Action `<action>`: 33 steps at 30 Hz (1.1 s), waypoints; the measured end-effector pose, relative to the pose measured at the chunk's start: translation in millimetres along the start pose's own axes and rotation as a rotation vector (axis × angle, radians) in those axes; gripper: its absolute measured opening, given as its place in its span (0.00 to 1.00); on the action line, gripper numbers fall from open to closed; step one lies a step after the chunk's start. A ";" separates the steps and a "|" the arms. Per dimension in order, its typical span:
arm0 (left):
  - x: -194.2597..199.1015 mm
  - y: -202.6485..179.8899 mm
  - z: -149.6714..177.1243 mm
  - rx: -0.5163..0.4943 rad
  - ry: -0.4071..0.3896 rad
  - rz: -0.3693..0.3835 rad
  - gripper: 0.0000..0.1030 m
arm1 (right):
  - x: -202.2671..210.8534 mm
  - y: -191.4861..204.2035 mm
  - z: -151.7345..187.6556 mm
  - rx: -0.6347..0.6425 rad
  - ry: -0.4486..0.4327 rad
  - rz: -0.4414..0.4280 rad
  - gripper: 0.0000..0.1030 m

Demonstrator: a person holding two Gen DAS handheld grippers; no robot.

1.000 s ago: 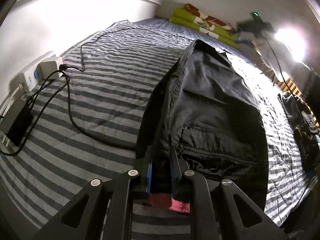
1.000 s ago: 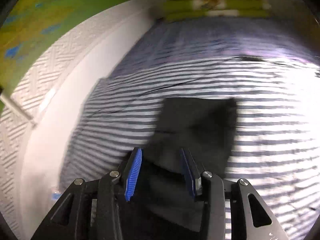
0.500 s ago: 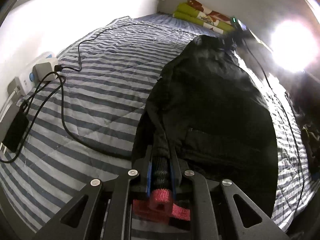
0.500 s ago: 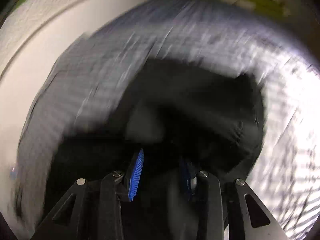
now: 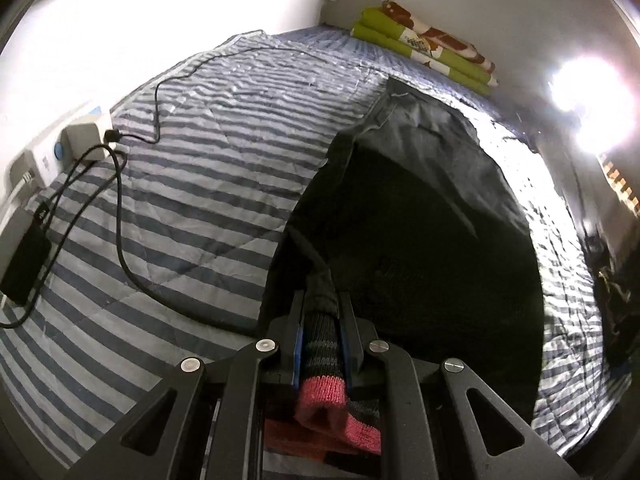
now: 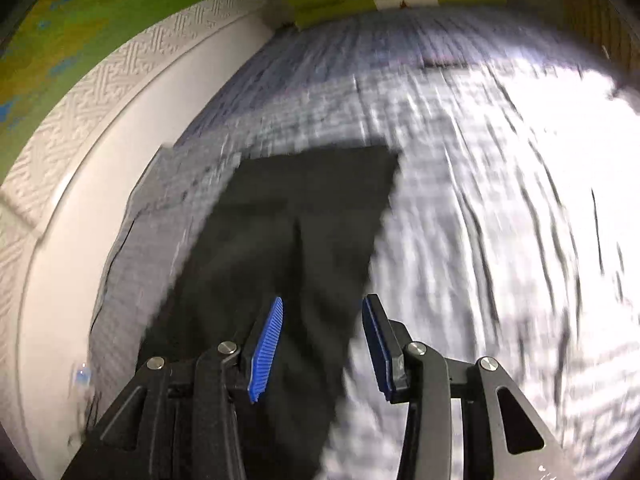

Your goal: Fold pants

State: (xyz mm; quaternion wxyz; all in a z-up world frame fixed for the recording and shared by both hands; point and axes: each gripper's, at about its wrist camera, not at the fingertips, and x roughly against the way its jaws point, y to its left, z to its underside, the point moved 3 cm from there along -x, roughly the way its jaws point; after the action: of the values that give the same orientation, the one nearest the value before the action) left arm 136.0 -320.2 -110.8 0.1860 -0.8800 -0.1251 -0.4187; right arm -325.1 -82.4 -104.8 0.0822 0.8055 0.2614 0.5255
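Dark pants lie lengthwise on the striped bed cover. My left gripper is shut on their near end, where a black knit band with a red edge sticks out behind the pads. In the blurred right wrist view the pants stretch away flat to a straight far edge. My right gripper hovers low over their right border. Its jaws are opening, and the blue pads stand apart without pressing the cloth beneath them.
A white charger block with a black cable and a black device lie at the bed's left edge by the wall. Folded green bedding sits at the far end. A bright lamp and dark clothes are on the right.
The far part of the pants, bunched up and lifted half a second ago, now lies flat on the cover. My right gripper has dropped lower and its pads stand wider. The left grip is unchanged.
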 end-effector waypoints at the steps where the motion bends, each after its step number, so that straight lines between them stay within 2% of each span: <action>1: 0.8 -1.0 -0.5 -0.001 0.002 -0.002 0.14 | 4.6 -5.4 21.6 -0.002 0.028 -0.014 0.37; 6: 13.2 -3.7 -3.0 0.027 -0.007 0.001 0.14 | 23.7 -17.4 122.1 -0.011 0.155 -0.105 0.38; 8: 20.1 -4.1 -6.3 0.024 -0.025 -0.023 0.14 | 29.1 -17.5 147.9 0.009 0.168 -0.099 0.38; 10: 19.8 0.6 -6.3 0.029 -0.014 -0.087 0.17 | 34.8 -15.0 163.7 0.031 0.159 -0.098 0.38; 11: 17.8 1.5 -6.1 0.027 -0.002 -0.102 0.20 | 37.2 -13.8 167.8 0.039 0.159 -0.103 0.38; 12: 16.1 4.1 -5.1 0.027 0.008 -0.162 0.25 | 39.9 -13.3 169.4 0.036 0.158 -0.107 0.38; 13: 17.3 7.5 -4.2 0.029 0.008 -0.240 0.44 | 42.6 -13.2 169.7 0.025 0.153 -0.117 0.38; 14: 20.6 8.1 -2.9 0.031 0.000 -0.263 0.57 | 45.7 -13.6 170.1 0.011 0.150 -0.132 0.38; 17: 41.7 5.7 -7.7 0.040 -0.077 -0.290 0.57 | 54.1 -9.6 164.8 -0.006 0.135 -0.176 0.38; 19: 57.6 -10.0 -15.0 0.002 -0.144 -0.261 0.57 | 57.0 -3.2 162.8 -0.006 0.131 -0.194 0.40; 21: 62.7 -43.1 -21.0 -0.066 -0.170 -0.150 0.57 | 53.3 -1.9 162.9 -0.027 0.139 -0.218 0.40; 24: 49.0 -108.5 -21.6 -0.215 -0.138 0.014 0.57 | 40.9 1.1 171.2 -0.067 0.166 -0.233 0.40; 27: 19.5 -169.0 -15.8 -0.360 -0.067 0.119 0.59 | 30.5 0.5 183.8 -0.115 0.208 -0.282 0.40; 29: -5.9 -189.3 -12.3 -0.409 -0.006 0.102 0.59 | 28.2 2.2 185.6 -0.124 0.202 -0.288 0.40; 31: -27.8 -197.2 -8.9 -0.448 0.044 0.035 0.58 | 26.4 6.8 181.5 -0.120 0.199 -0.298 0.40; 32: -36.6 -195.6 -10.3 -0.438 0.064 0.003 0.45 | 26.4 8.9 178.4 -0.121 0.198 -0.310 0.40; 33: -45.1 -188.9 -14.3 -0.405 0.092 -0.013 0.38 | 26.8 11.9 173.8 -0.124 0.195 -0.327 0.40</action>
State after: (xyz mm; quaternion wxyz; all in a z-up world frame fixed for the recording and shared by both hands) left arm 27.2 -159.3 -95.7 0.0079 -0.8786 -0.0354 -0.4761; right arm -158.2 -54.2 -153.9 0.1902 0.6910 0.3625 0.5958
